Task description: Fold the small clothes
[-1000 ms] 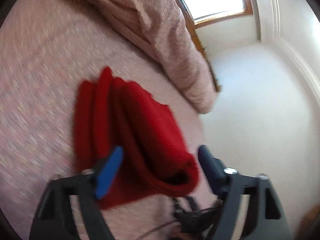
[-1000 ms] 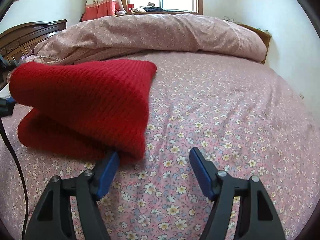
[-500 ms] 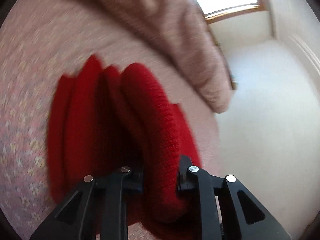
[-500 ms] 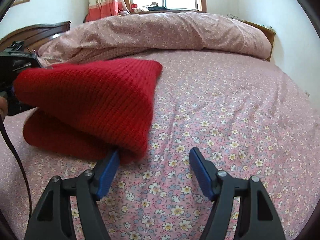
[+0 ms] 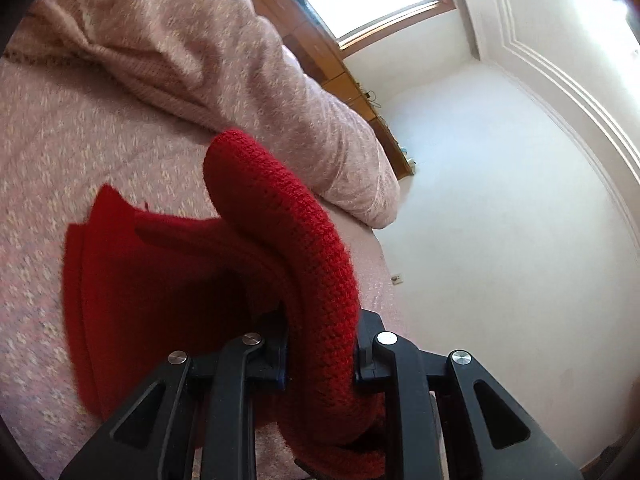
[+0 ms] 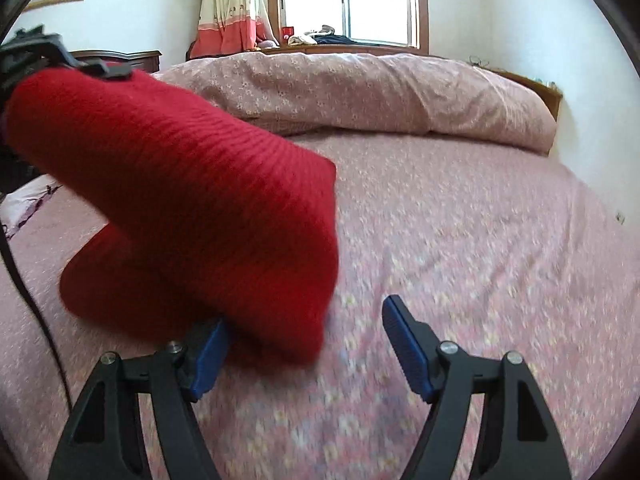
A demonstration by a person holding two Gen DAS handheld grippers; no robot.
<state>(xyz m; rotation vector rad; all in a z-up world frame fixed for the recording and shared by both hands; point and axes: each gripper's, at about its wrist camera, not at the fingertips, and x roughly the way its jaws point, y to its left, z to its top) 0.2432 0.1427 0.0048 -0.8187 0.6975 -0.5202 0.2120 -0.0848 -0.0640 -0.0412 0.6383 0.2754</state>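
Note:
A folded red knit garment [image 5: 168, 292] lies partly on the pink floral bed [image 5: 36, 184]. My left gripper [image 5: 320, 360] is shut on its thick folded edge and holds that end raised off the bed. In the right wrist view the garment [image 6: 192, 208] hangs from the left gripper [image 6: 36, 56] at the upper left, its lower end drooping to the sheet. My right gripper [image 6: 306, 354] is open, with the garment's drooping corner over its left fingertip [image 6: 210, 348], not clamped.
A rumpled pink floral duvet [image 6: 380, 96] lies across the far side of the bed. A wooden headboard [image 6: 120, 56] is at the left, a window [image 6: 348, 0] and curtain behind. A white wall [image 5: 500, 200] runs beside the bed. A black cable [image 6: 24, 280] hangs at left.
My left gripper closed on the garment's folded edge and lifted that end up off the bed. The garment now hangs higher and nearer my right gripper, which stayed open.

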